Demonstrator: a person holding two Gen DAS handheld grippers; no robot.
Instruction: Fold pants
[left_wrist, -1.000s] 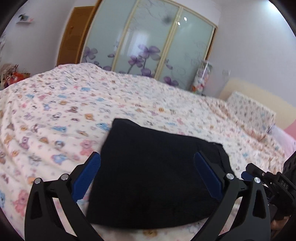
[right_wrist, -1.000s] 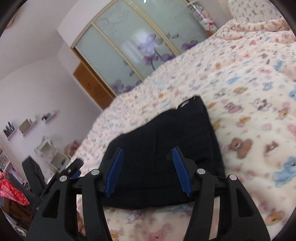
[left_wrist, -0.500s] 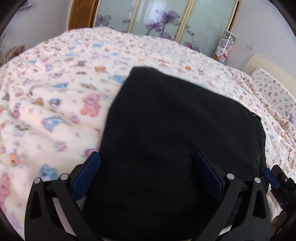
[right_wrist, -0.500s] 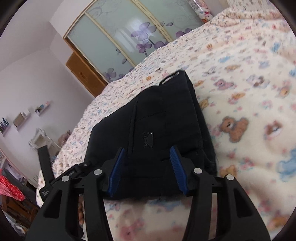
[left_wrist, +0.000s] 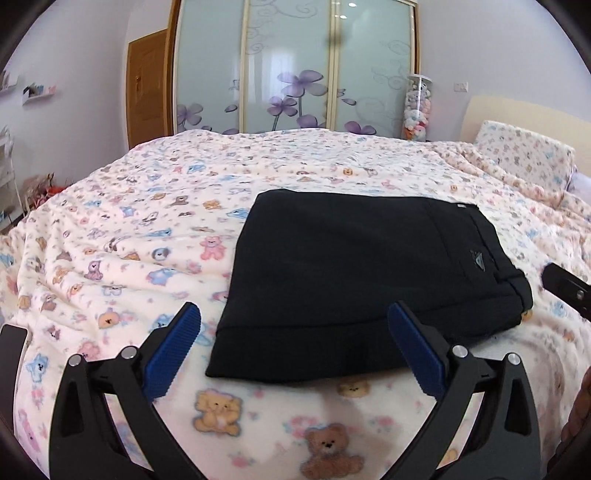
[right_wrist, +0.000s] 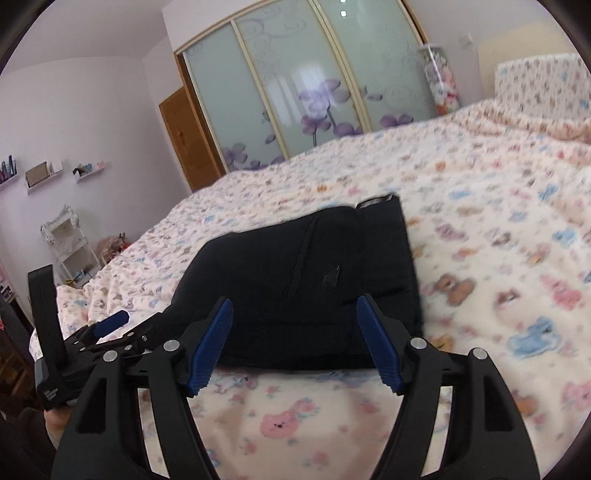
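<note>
The black pants (left_wrist: 354, 273) lie folded into a compact rectangle on the bear-print bedspread (left_wrist: 122, 236). In the left wrist view my left gripper (left_wrist: 293, 325) stands open just in front of the fold's near edge, with nothing between its blue pads. In the right wrist view the pants (right_wrist: 306, 284) lie ahead of my right gripper (right_wrist: 293, 317), whose jaws are opening wider, free of the cloth. The left gripper (right_wrist: 110, 325) shows at the left of that view; a black part of the right tool (left_wrist: 565, 288) pokes in at the right edge of the left view.
A wardrobe with frosted sliding doors and purple flowers (left_wrist: 295, 70) stands behind the bed, beside a wooden door (left_wrist: 147, 81). A pillow (left_wrist: 524, 155) and headboard sit at the right. Wall shelves (right_wrist: 44, 173) and a white rack (right_wrist: 70, 243) stand left of the bed.
Both grippers have drawn back from over the folded pants to its near edge. The right gripper's jaws have widened. The pants lie still.
</note>
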